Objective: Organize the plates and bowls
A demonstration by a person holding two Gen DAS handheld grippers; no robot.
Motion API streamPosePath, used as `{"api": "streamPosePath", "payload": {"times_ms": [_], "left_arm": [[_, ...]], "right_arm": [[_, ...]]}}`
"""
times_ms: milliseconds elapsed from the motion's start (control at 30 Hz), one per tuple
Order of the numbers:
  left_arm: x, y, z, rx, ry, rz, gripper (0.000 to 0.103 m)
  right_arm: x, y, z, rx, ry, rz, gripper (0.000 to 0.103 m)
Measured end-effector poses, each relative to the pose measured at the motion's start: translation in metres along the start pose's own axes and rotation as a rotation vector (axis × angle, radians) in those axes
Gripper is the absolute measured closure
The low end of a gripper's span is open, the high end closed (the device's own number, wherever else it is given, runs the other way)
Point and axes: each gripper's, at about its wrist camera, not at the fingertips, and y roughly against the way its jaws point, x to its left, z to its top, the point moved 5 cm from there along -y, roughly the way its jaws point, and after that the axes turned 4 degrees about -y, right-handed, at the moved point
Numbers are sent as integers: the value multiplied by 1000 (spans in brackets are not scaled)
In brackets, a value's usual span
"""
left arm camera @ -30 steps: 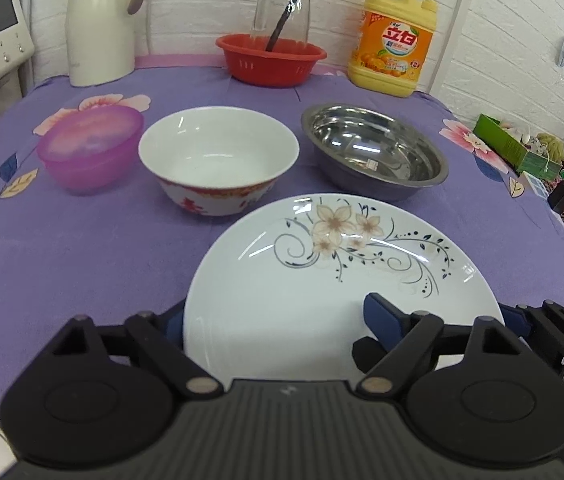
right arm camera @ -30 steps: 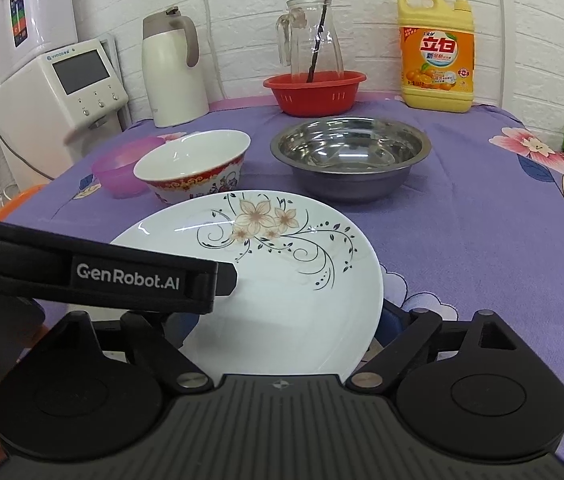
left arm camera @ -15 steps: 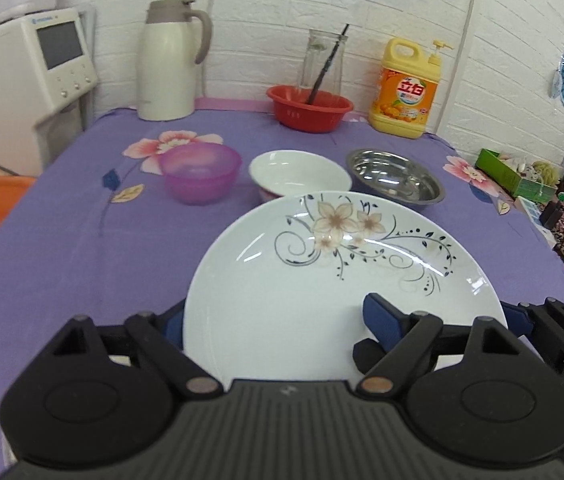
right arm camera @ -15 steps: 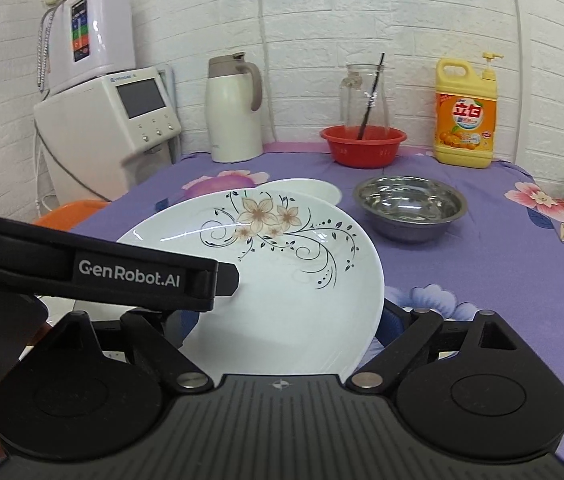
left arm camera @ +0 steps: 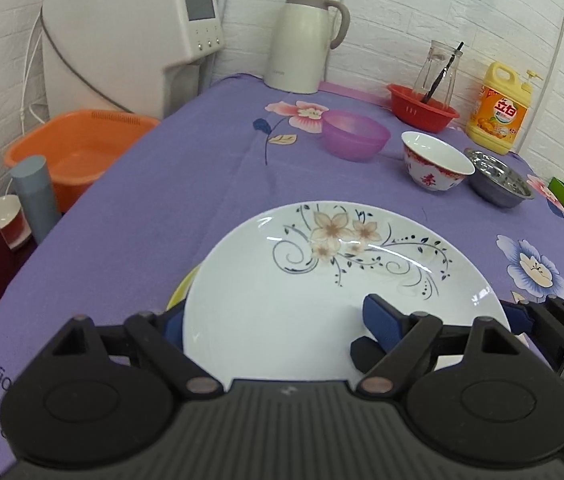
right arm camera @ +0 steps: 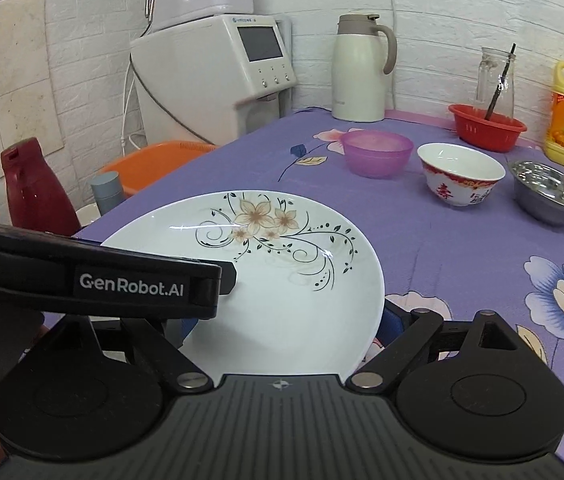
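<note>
The flowered plate (left arm camera: 322, 300) hung above the near part of the purple-clothed desk (left arm camera: 186, 184), pinched at its near rim by both tongs: the left tongs (left arm camera: 278, 322) on its left side, the right tongs (right arm camera: 282, 320) on its right. Further back stood a purple bowl (left arm camera: 356, 134), a red-patterned bowl (left arm camera: 436, 164) and a steel bowl (left arm camera: 498, 184).

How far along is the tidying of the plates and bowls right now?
Nothing looks stacked yet. In hand: the flowered plate, gripped by both the left gripper and the right gripper above the purple cloth; a yellow-green edge shows under it. Left: the purple bowl, the red-patterned bowl and the steel bowl stand apart in a row.
</note>
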Motion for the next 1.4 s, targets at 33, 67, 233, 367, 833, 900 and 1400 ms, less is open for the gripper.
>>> {"api": "streamPosePath", "payload": {"times_ms": [33,67,233,367,833,900,1400], "left_arm": [[2,1,-1,-10,3,-10,19],[3,2,-2,-15,3,-15,19],[2,3,-6,-31,-22,-39,17],[4,5,-5,-34,-29,-52,15],[-2,9,6,4,-219,33,14],[-5,11,5,-6,-263,70,14],[-52,19,28,-113,-271,-3,14]], "right_arm": [[3,-3,-1,5,5,-5,0],[4,-5,-2,9,8,-13,0],[1,-10,-4,26,-30,12,0],[1,-11,-5,26,-35,27,0],[0,-9,-7,19,-5,38,0],[-1,-9,-9,26,-7,41,0],[-48,15,-3,-48,-155,12,0]]}}
